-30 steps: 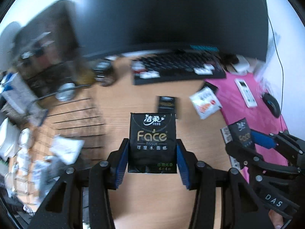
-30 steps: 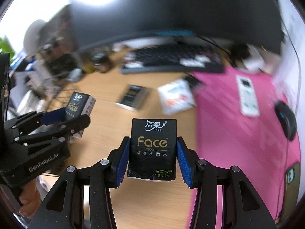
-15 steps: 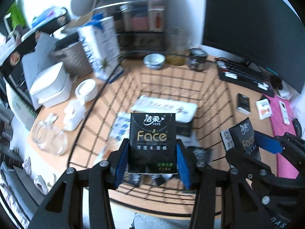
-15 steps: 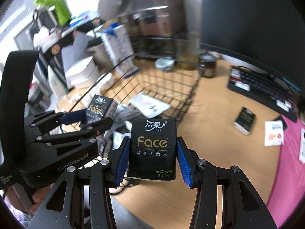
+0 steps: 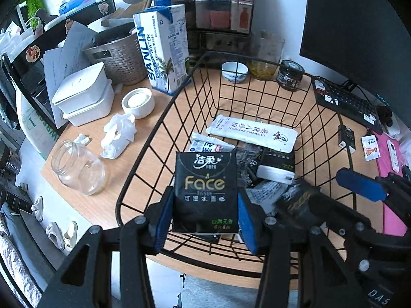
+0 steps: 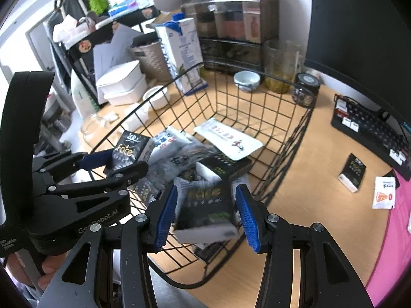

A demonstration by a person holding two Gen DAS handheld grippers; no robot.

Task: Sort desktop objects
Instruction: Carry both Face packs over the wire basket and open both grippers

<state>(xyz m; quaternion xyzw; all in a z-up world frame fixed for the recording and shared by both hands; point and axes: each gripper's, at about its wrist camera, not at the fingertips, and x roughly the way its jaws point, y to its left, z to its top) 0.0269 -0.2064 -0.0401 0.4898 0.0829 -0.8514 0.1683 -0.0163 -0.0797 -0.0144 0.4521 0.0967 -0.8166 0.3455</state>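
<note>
My left gripper is shut on a black "Face" tissue pack, held upright over the near side of the black wire basket. From the right wrist view this left gripper and its pack hang over the basket's left rim. The right gripper stands over the basket's near corner. A second black tissue pack sits tilted and blurred between its blue pads, loose from them and dropping. In the left wrist view that pack is a blur off the right gripper's tips.
The basket holds a long white packet and several dark packs. On the desk to the right lie another tissue pack, a sachet, a keyboard and a pink mat. A carton, white containers and a glass jar crowd the left.
Both grippers swung left from the open desk to above the wire basket. The right gripper's pack, held square before, is now tipped and blurred, coming free of the pads.
</note>
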